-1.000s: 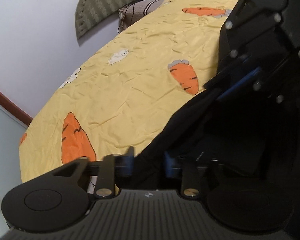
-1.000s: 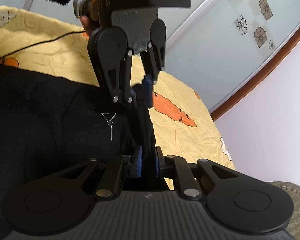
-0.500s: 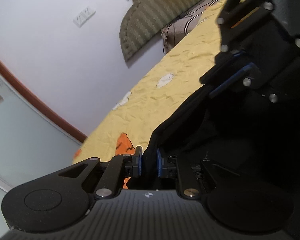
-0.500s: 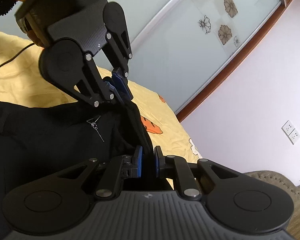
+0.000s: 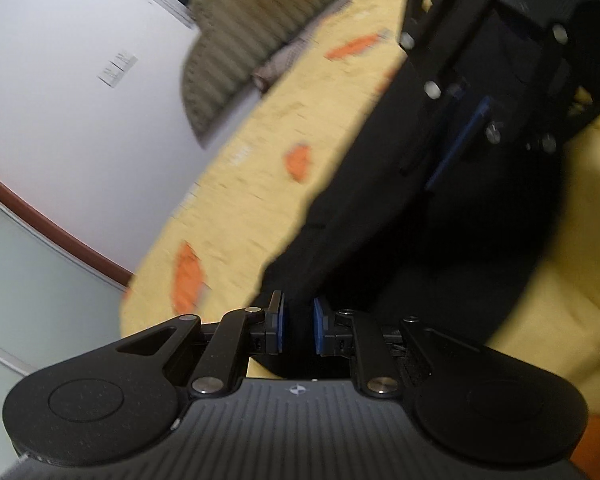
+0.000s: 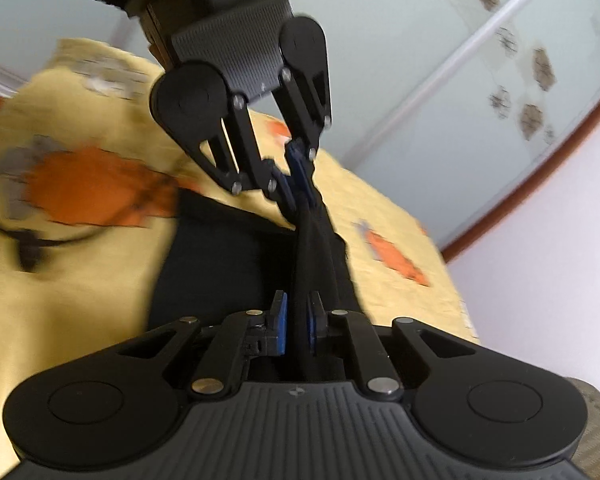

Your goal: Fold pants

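The black pants (image 5: 384,216) hang between my two grippers above the yellow bed cover. My left gripper (image 5: 298,330) is shut on an edge of the fabric, its blue pads (image 5: 277,330) pinching it. My right gripper (image 6: 296,328) is shut on the same taut edge of the pants (image 6: 236,264). Each gripper shows in the other's view: the right one (image 5: 460,136) at upper right, the left one (image 6: 296,172) straight ahead, both gripping the cloth. The pants' lower part drapes onto the bed.
The bed has a yellow cover with orange carrots (image 6: 100,192). A striped headboard (image 5: 236,52) and a pillow (image 5: 280,68) are at the far end. A white wall with sockets (image 5: 118,68) and a glass sliding door (image 6: 480,80) stand beside the bed. A black cable (image 6: 32,240) lies on the cover.
My left gripper closed on the pants edge. Both grippers have lifted and swung the pants across the bed; the views are motion-blurred and more yellow cover now shows beside the cloth.
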{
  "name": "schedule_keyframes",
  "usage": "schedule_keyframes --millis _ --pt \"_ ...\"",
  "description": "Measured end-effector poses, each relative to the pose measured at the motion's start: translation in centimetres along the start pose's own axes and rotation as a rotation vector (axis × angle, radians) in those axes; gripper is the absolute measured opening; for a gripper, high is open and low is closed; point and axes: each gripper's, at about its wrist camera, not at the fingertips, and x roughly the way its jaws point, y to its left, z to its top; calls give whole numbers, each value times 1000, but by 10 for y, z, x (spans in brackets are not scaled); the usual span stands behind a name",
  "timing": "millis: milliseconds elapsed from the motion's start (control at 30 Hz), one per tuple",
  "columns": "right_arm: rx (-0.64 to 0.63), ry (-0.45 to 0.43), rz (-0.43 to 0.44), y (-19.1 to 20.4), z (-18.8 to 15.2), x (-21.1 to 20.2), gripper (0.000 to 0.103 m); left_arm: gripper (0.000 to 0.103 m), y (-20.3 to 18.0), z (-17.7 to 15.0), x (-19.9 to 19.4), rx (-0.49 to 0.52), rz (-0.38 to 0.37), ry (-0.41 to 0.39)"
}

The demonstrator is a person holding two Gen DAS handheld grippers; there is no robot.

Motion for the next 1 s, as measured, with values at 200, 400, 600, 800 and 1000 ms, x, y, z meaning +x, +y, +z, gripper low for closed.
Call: schedule_keyframes --millis 200,400,600,800,1000 --pt "27 59 39 16 -11 1 10 11 -26 -18 -3 -15 -27 59" --pt "-4 111 -38 38 -29 3 10 9 -14 -24 0 -111 -4 87" --pt "-16 174 -118 40 -43 21 10 69 -13 -18 -21 -245 -49 43" --pt "-49 171 -136 44 -36 36 12 86 2 -10 -28 -487 -61 38" --pt "-96 170 -209 57 -37 31 30 87 28 -11 -33 -754 -17 90"
